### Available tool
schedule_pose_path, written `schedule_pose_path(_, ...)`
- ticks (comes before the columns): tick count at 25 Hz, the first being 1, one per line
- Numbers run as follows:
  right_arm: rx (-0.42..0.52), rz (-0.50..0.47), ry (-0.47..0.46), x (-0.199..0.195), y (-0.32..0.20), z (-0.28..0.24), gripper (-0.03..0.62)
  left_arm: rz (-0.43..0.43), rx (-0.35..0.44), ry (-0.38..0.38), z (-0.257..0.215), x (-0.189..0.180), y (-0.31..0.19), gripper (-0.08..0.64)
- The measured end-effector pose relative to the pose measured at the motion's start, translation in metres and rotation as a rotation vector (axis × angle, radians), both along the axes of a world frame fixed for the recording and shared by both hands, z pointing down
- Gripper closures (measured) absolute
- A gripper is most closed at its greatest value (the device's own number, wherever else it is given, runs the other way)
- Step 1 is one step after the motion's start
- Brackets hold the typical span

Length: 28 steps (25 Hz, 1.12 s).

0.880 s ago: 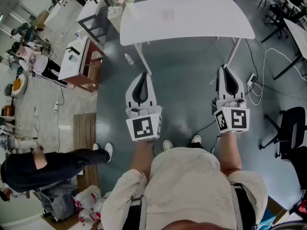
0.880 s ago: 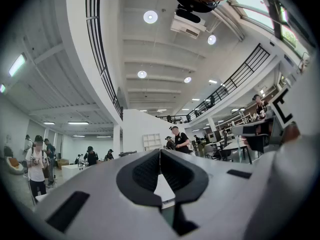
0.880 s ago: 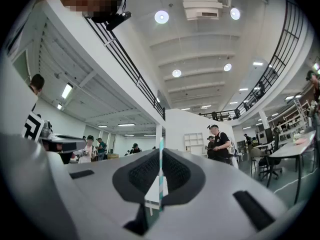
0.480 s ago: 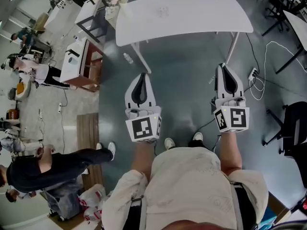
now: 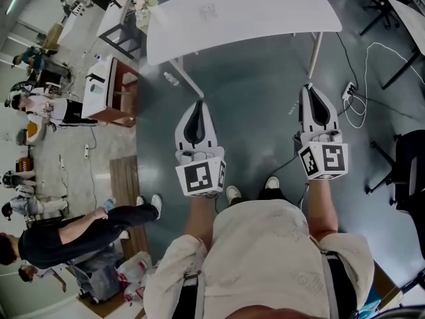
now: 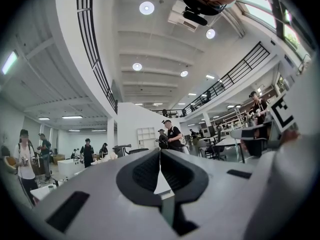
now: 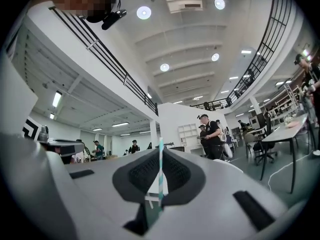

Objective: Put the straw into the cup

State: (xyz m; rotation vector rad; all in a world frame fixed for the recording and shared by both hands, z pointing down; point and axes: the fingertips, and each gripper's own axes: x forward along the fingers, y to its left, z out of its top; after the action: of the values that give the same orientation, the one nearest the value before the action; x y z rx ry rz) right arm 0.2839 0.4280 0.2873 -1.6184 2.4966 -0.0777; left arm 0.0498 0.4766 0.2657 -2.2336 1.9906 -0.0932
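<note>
My right gripper [image 5: 313,93] is shut on the straw [image 7: 160,176], a thin teal-and-white striped one that stands up between the dark pads in the right gripper view. My left gripper [image 5: 196,106] is shut too, with nothing between its pads [image 6: 145,171]. I hold both at waist height over the grey floor, well short of the white table [image 5: 265,8]. A small faint clear thing [image 5: 208,10] sits on the tabletop; it may be the cup, but it is too small to tell. The straw does not show in the head view.
The table's legs [image 5: 189,85] stand ahead of me. A brown cabinet [image 5: 109,92] and a small bottle on the floor [image 5: 170,80] are at the left. Cables [image 5: 372,62] and a black chair [image 5: 408,168] lie to the right. A person [image 5: 73,234] walks at lower left.
The table has slid up and left in the head view. The person at lower left has stepped along. Both grippers hold the same pose, still shut.
</note>
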Motion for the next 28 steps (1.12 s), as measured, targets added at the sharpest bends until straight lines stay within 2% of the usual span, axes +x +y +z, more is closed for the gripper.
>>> schedule_pose_path(7, -0.038, -0.016, -0.015, 0.036, -0.013, 0.017, 0.578, -0.008, -0.034, 0.008, 0.014, 0.033, -0.007, 0.554)
schedule_pose_path(15, -0.041, -0.024, -0.04, 0.054, -0.026, 0.013, 0.578, -0.041, -0.019, 0.005, 0.01, 0.041, -0.009, 0.554)
schedule_pose_path(20, -0.031, -0.048, -0.019, 0.037, -0.041, 0.012, 0.578, -0.057, -0.014, 0.018, 0.014, 0.03, -0.02, 0.554)
schedule_pose_path(28, -0.005, -0.077, 0.039, -0.008, -0.074, 0.006, 0.578, -0.076, 0.012, 0.056, 0.017, -0.009, -0.053, 0.554)
